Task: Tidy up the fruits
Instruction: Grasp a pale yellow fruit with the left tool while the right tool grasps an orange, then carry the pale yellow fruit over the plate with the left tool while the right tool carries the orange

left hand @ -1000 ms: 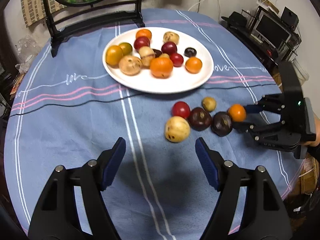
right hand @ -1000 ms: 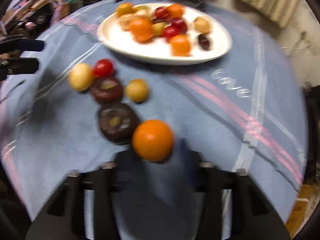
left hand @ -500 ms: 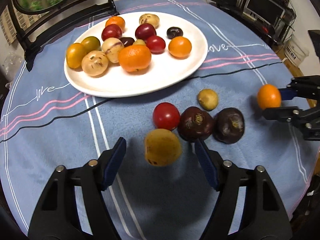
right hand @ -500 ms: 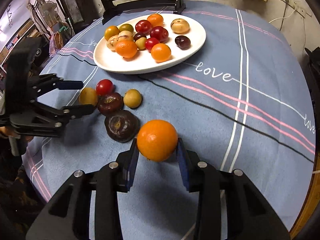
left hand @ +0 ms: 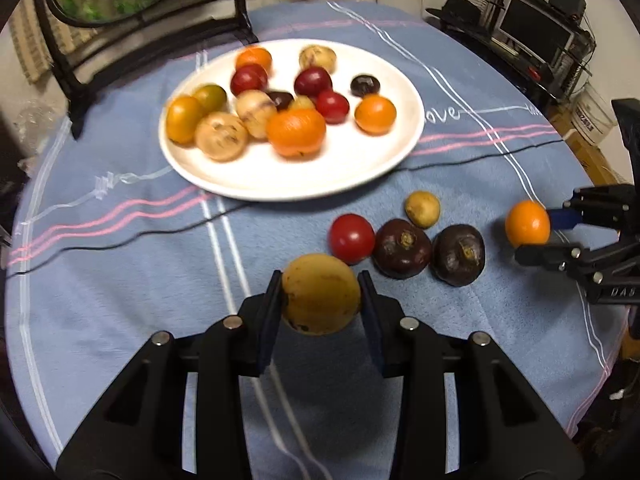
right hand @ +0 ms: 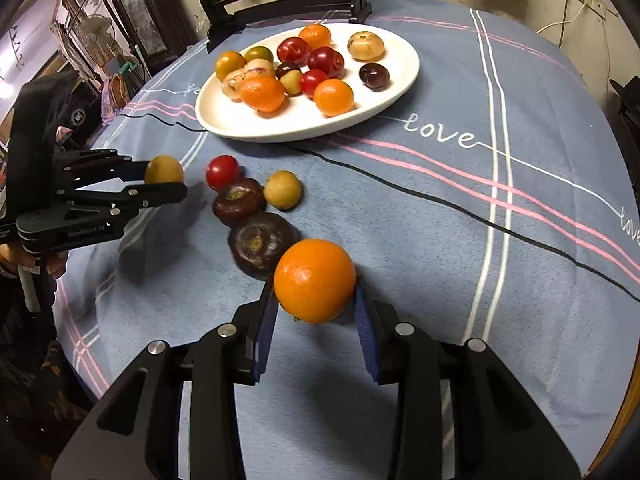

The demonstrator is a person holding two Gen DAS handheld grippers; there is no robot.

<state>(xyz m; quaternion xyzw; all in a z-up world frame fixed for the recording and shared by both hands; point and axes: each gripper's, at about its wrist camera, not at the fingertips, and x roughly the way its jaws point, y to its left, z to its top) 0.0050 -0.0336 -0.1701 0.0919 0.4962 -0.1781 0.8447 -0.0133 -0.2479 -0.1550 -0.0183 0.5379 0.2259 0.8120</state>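
Our left claw [left hand: 320,300] is closing on a yellow fruit [left hand: 320,299] while our right claw [right hand: 315,300] pinches an orange [right hand: 315,280]; either round fruit could slip and roll off the table [right hand: 440,240].

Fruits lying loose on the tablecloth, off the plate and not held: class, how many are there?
4. A red fruit, a small yellow fruit and two dark purple fruits cluster below the white plate. None seems hidden.

Plate [left hand: 384,168] of fruit mid-table, four loose fruits [left hand: 402,248] in front, chair [left hand: 80,60] behind the plate
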